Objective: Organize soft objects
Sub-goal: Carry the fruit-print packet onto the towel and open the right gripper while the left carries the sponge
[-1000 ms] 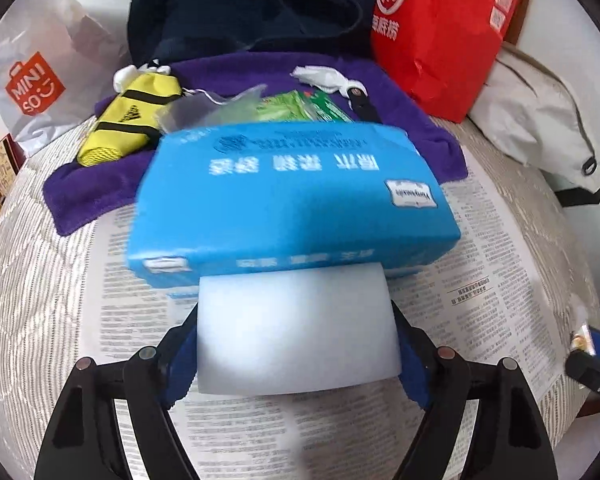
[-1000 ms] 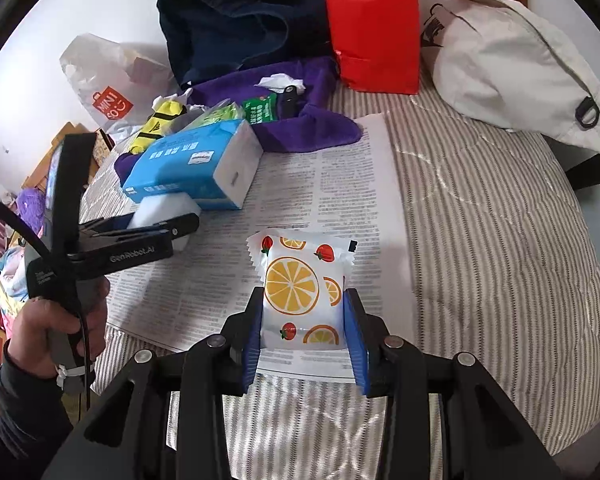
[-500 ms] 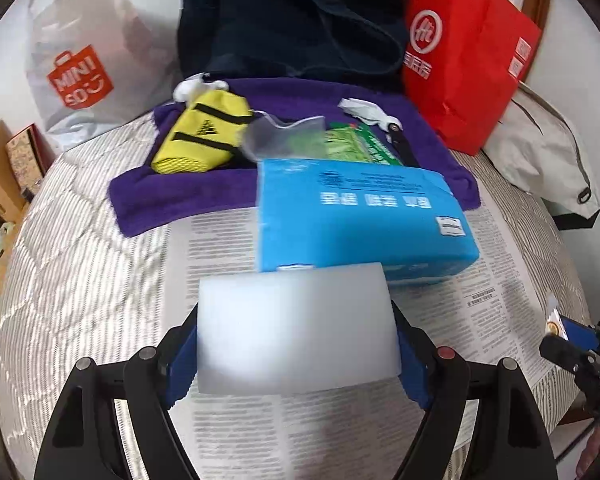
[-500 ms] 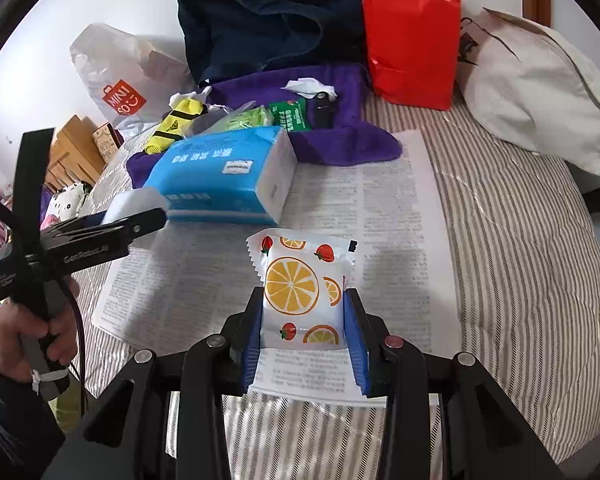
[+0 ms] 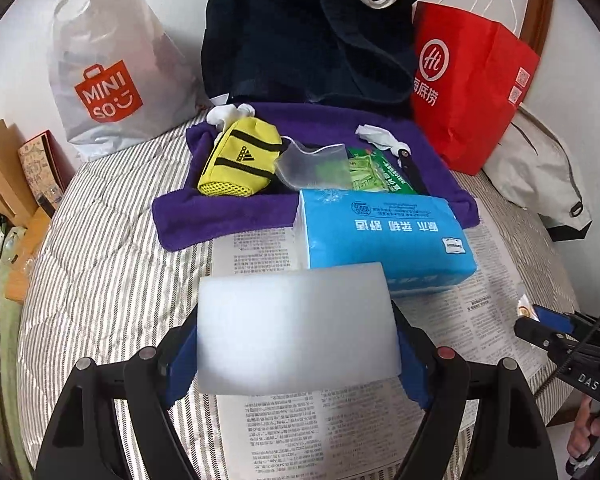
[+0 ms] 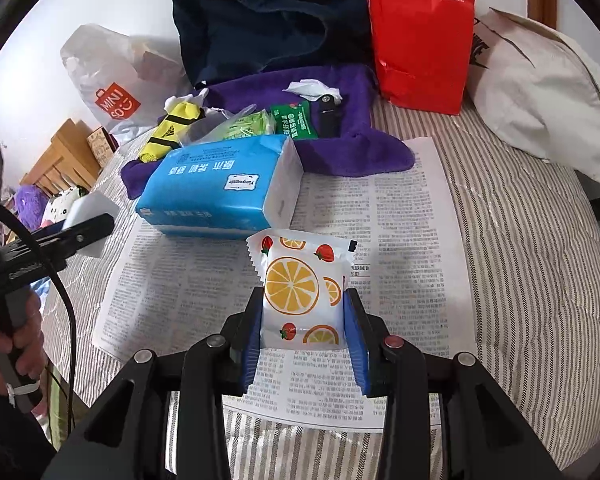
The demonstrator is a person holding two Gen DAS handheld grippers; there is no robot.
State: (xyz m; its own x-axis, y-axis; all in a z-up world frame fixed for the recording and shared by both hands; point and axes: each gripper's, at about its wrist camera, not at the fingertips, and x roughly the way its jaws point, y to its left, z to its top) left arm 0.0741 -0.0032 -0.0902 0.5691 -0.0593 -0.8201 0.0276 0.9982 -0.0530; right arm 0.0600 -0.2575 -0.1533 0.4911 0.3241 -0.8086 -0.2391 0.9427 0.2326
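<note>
While both hands carry a load above the striped quilted bed [image 6: 520,240], the nearest risk lies in the grips themselves. The left gripper [image 5: 296,344] has its fingers clamped wide on a white rectangular foam block [image 5: 296,324], held clear of the sheet of printed newspaper [image 5: 284,432] at six o'clock in the left wrist view. Foam yields, so I judge it could creep out of the pads if the hand tilts. The right gripper [image 6: 304,320] pinches a small white sachet printed with orange slices and strawberries [image 6: 300,280] by its lower half; its slick wrapper and loose top could let it swivel or slide free.

Farther out, at twelve o'clock, the blue plastic-wrapped tissue pack [image 5: 384,236] lies on the newspaper, touching the purple towel [image 5: 220,216]. A low pass could nudge it. On the towel, the yellow mesh pouch [image 5: 240,160] and green packets [image 5: 376,172] are crowded, so a careless drop could scatter them.
</note>
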